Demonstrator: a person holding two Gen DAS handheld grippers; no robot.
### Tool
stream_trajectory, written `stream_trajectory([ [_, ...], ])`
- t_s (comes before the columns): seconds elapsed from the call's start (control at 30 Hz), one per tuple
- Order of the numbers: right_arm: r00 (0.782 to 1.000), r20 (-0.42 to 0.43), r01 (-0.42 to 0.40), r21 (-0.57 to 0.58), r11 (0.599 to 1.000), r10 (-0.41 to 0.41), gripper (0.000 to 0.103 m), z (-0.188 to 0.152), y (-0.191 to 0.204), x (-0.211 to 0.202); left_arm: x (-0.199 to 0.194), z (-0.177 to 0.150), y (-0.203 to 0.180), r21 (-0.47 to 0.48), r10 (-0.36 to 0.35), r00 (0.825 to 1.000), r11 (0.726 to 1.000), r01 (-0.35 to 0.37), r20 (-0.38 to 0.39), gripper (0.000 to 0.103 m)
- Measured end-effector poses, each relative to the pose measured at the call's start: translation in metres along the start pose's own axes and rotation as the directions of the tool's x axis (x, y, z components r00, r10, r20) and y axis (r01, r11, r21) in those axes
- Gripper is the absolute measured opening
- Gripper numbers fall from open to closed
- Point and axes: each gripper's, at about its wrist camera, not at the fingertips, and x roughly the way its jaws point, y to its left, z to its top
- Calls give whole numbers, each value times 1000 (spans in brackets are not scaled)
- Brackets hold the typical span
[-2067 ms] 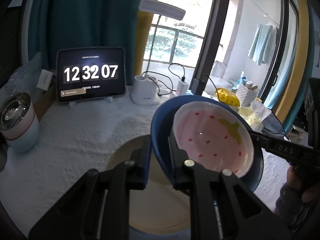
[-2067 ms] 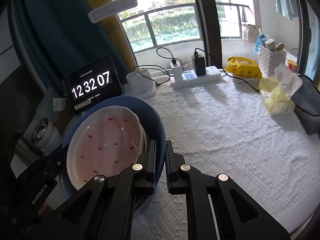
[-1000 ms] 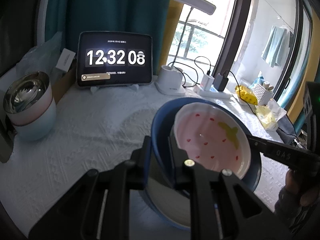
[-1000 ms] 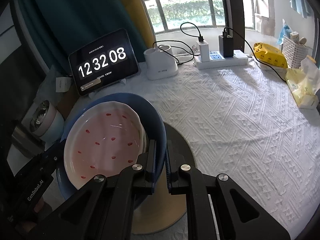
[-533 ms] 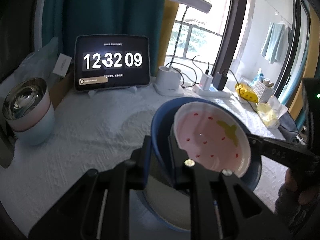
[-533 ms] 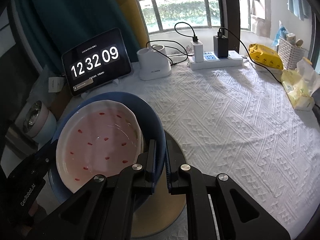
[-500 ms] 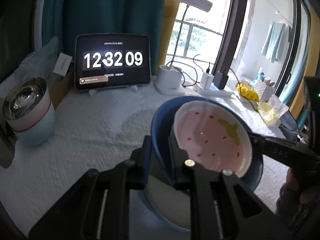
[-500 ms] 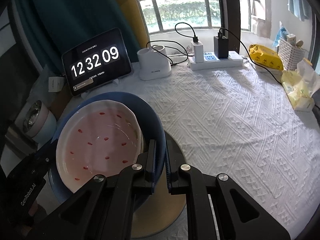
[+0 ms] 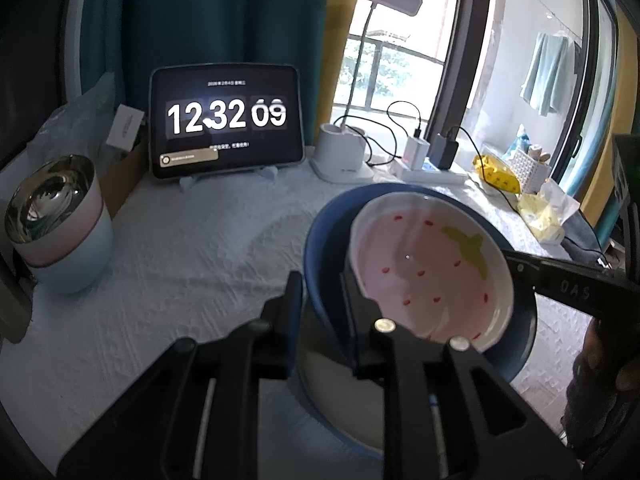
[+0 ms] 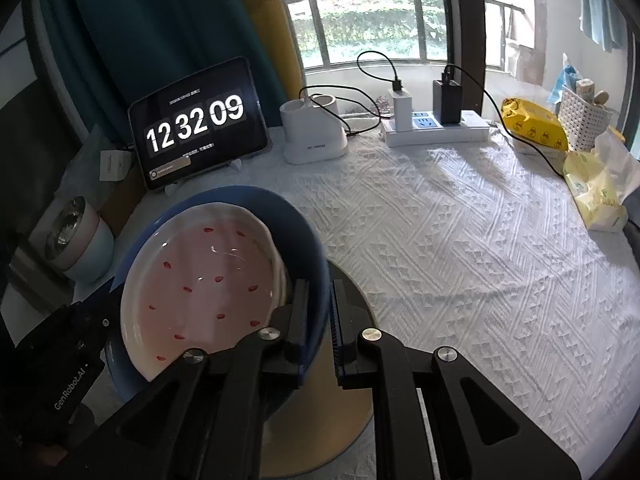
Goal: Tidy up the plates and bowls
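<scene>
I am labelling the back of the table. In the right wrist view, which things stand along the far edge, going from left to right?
Tablet clock → white lamp base → power strip → yellow packet → white basket.

- Daylight enters through the tall glass window, which is overexposed in the left wrist view.
- The white textured tablecloth is bright; the teal curtain stays dim.
- Fisheye bending and dark vignette at edges.
- Slight softness throughout.
</scene>
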Motion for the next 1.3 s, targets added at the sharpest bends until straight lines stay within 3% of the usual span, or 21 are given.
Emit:
stream_trajectory([
  [0.4, 1000, 9, 24, -47, 999, -23, 26, -5, 1, -10, -10, -1, -4, 5, 38, 999, 999, -38, 11, 25],
  [0.63, 999, 27, 34, -43, 999, -33, 43, -8, -3, -19, -16, -2, -7, 0, 79, 997, 997, -79, 22, 33],
  [0.93, 998, 59, 40, -44, 998, -38, 45, -13, -7, -37, -26, -5, -9, -13, 114, 993, 993, -114, 23, 47],
  [1.1, 996, 73, 48, -37, 998, -45, 45, -18, -10, -46, -35, -8, -17, -3, 95, 995, 995, -95, 37, 62],
  [1.3, 994, 93, 55, -28, 998, -52, 45, -23, -16, -60, -47, -11, -31, 20, 70, 996, 997, -72, 48, 64],
])
